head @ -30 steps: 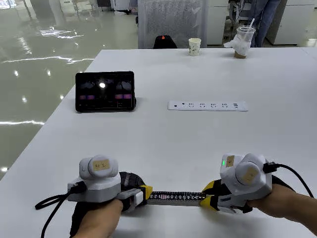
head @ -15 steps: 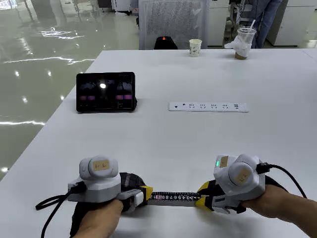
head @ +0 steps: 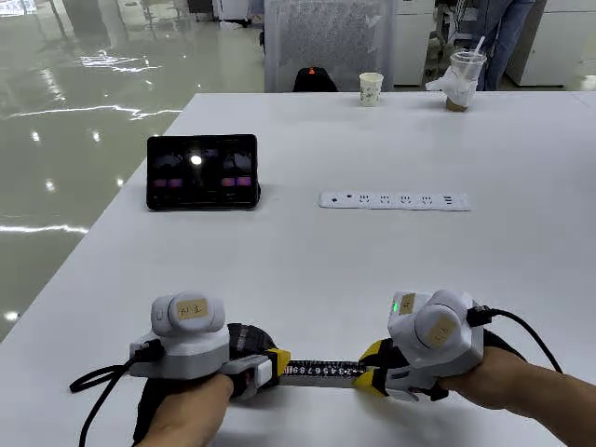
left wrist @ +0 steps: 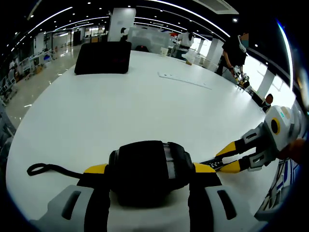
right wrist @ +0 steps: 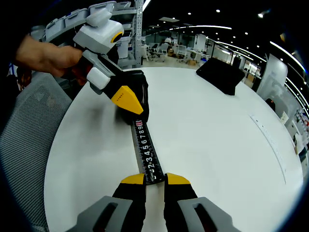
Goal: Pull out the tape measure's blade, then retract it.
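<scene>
The black tape measure case rests low on the white table, and my left gripper is shut around it. In the left gripper view the case fills the space between the yellow fingertips. A short stretch of numbered blade runs right from the case to my right gripper. The right gripper view shows my right gripper shut on the blade's end, with the blade leading up to the case held by the left gripper's yellow finger.
A dark tablet stands at mid-left and a white power strip lies mid-table. A paper cup and a plastic cup with a straw sit at the far edge. The case's black wrist strap trails left.
My right gripper has moved left toward the case with the blade's end, so the exposed blade is shorter. The left gripper and case have stayed put.
</scene>
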The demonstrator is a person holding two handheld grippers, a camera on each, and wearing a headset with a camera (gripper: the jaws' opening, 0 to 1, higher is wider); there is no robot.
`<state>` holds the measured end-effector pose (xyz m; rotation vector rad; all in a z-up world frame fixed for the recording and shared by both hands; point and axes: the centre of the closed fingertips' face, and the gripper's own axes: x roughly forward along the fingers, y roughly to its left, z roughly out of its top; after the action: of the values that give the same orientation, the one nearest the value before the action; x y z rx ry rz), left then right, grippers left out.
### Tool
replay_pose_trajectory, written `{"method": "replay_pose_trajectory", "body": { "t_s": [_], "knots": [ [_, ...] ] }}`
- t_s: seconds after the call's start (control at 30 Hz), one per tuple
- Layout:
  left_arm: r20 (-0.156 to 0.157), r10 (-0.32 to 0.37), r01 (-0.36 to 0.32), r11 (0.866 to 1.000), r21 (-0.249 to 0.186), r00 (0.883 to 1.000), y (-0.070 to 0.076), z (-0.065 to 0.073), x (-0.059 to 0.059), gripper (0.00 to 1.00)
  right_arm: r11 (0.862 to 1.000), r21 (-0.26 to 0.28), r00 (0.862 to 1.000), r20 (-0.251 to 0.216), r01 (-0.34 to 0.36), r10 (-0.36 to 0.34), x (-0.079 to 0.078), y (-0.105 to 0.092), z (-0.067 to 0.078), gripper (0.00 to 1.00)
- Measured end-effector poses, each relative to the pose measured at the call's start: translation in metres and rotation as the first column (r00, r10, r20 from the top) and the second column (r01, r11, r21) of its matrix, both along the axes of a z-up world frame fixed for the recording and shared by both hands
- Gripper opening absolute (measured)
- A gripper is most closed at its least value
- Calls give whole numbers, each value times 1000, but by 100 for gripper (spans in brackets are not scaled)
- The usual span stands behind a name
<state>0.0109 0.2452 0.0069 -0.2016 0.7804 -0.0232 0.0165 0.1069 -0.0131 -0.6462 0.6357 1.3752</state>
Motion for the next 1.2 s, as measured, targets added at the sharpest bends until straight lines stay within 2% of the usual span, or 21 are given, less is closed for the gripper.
{"method": "replay_pose_trajectory", "body": {
  "t_s": [1.2],
  "knots": [
    [-5,-7,7,1000,-27,1000,1,1,1,61,998,56,999,-17,-37,38,-13,69,1,10]
  ]
}}
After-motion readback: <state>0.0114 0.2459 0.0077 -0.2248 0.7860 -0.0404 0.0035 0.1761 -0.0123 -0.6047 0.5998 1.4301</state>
